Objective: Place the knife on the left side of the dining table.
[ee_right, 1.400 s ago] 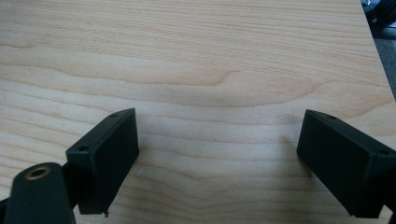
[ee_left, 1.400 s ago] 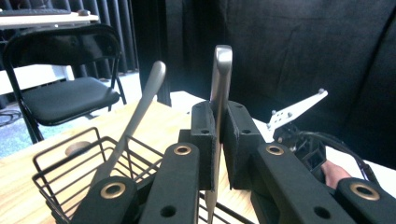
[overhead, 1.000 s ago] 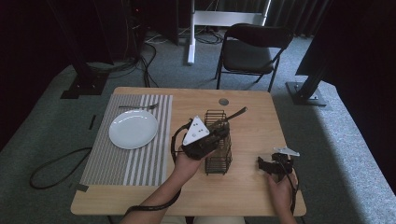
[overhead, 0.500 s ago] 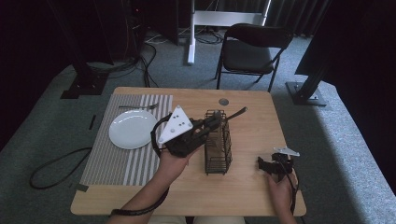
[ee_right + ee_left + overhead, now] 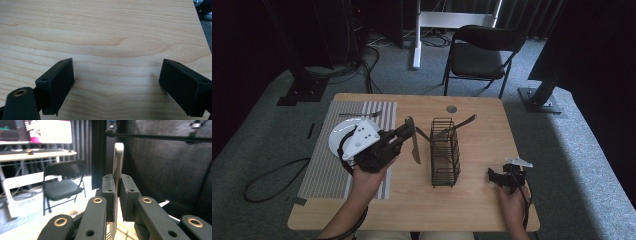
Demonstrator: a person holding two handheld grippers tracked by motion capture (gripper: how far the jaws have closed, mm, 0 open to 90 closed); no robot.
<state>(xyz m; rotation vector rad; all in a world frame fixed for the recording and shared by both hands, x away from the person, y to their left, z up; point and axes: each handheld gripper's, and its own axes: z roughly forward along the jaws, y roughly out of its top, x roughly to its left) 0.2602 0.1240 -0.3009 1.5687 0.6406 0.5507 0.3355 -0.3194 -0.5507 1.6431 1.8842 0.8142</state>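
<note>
My left gripper (image 5: 408, 131) is shut on a table knife (image 5: 415, 152), which hangs blade down just left of a black wire cutlery caddy (image 5: 445, 160). In the left gripper view the jaws of the left gripper (image 5: 117, 195) clamp the knife's handle (image 5: 117, 162), which stands straight up between them. Another utensil (image 5: 460, 125) leans out of the caddy's top toward the back right. My right gripper (image 5: 502, 177) rests on the table near the front right corner. In its own view the right gripper (image 5: 116, 80) stands wide open over bare wood (image 5: 112, 37).
A white plate (image 5: 343, 136) sits on a striped placemat (image 5: 329, 172) at the table's left, with a fork (image 5: 359, 114) behind it. A small round grommet (image 5: 451, 108) lies near the back edge. A folding chair (image 5: 479, 57) stands beyond the table.
My left gripper has moved left, away from the caddy and toward the placemat, carrying the knife with it. The right gripper has stayed still.
</note>
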